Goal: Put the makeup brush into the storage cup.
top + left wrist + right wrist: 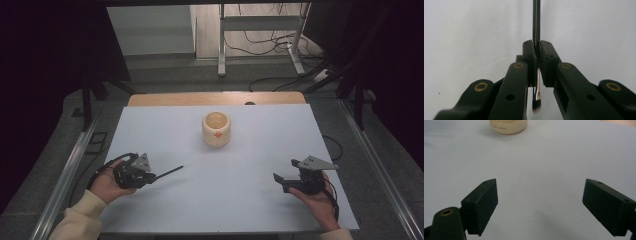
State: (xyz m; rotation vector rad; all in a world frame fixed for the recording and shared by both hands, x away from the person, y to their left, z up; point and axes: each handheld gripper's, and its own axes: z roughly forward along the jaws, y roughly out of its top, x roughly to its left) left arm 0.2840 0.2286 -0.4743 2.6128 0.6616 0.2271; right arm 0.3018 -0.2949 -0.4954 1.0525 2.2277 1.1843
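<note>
Left gripper (150, 176) sits near the front-left of the white tabletop (240, 200), held low in the person's left hand (107, 185). Its jaws are clenched on a thin black makeup brush (536, 25). In the left gripper view the grip falls close to the ferrule: bristle tip (536, 106) hangs back toward the camera, long handle runs forward out of the jaws. In the high view that handle (167, 173) sticks out toward the table centre, just above or on the surface, can't tell which. Holding it near the head with the handle leading looks like a setup for dropping it handle-first into a container, my guess.

Cream cup (216, 129) stands upright mid-tabletop, toward the far side, well apart from both grippers. Open top, small orange mark on its near wall. Likely the target for the brush, since it's the one other thing out there. Its base also shows at the top of the right gripper view (508, 126).

Right gripper (284, 179) rests at the front-right in the right hand (317, 200), jaws spread wide, nothing between them, bare tabletop under the gap. It points roughly toward the cup but is far off, so it looks parked, maybe ready to steady the cup.
</note>
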